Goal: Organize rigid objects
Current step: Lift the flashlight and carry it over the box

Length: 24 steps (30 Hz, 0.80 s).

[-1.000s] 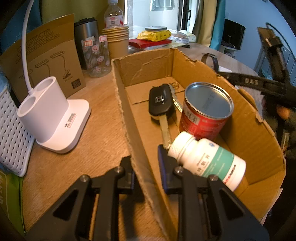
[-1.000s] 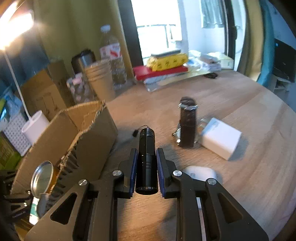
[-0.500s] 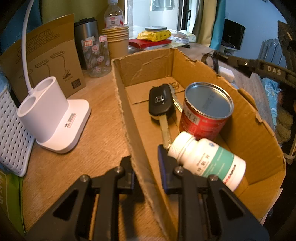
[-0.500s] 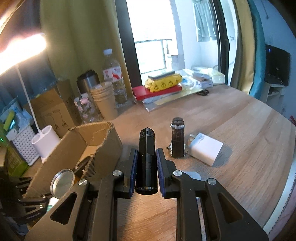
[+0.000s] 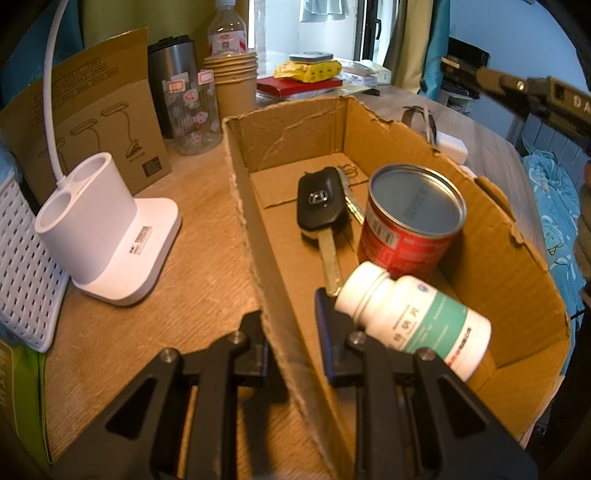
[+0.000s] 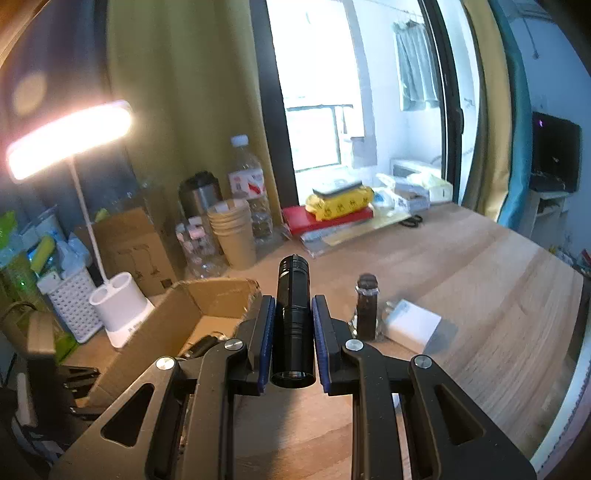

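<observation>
My left gripper is shut on the left wall of the open cardboard box, one finger outside and one inside. In the box lie a black car key, a red tin can and a white pill bottle on its side. My right gripper is shut on a black flashlight and holds it high above the table, right of the box. A brown-strap watch and a white charger lie on the table beyond it.
A white lamp base stands left of the box, with a white basket, a cardboard lamp package, a steel tumbler, paper cups and a water bottle behind. Books and yellow packs sit at the table's far edge.
My right gripper has risen with the flashlight and now looks down on the box from higher up. My left gripper has not moved on the box wall.
</observation>
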### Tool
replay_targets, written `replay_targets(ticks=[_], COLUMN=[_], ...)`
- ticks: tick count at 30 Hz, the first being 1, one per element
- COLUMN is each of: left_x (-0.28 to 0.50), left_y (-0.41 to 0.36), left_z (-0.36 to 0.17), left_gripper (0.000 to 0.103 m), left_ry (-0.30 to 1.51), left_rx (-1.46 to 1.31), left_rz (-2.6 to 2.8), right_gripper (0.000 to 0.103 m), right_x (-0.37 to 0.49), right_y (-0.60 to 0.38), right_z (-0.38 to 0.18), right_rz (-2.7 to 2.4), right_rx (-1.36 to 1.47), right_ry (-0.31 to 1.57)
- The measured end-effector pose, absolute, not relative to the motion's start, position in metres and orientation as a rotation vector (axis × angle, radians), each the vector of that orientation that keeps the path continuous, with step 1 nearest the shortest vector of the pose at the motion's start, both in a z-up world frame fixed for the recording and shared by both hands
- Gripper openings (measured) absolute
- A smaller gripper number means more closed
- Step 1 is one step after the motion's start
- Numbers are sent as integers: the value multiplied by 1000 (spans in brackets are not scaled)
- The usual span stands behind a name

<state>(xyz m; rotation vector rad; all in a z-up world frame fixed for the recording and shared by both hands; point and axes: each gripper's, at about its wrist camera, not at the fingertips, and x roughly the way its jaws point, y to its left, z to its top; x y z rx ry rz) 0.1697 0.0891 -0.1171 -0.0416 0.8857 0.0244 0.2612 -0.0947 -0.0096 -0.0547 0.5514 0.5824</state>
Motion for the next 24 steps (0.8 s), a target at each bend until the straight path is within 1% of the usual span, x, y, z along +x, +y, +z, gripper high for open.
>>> replay_targets(ticks=[18,24], left_x=[170,170], left_y=[89,89], left_z=[-117,-117], left_gripper=[22,22], left_ry=[886,886], left_rx=[-42,-42], left_rz=[24,24], right_gripper=[22,22], right_x=[243,244], right_y=[-66,-46], right_z=[26,25], right_rz=[670,713], right_rx=[-80,-101], right_ry=[464,468])
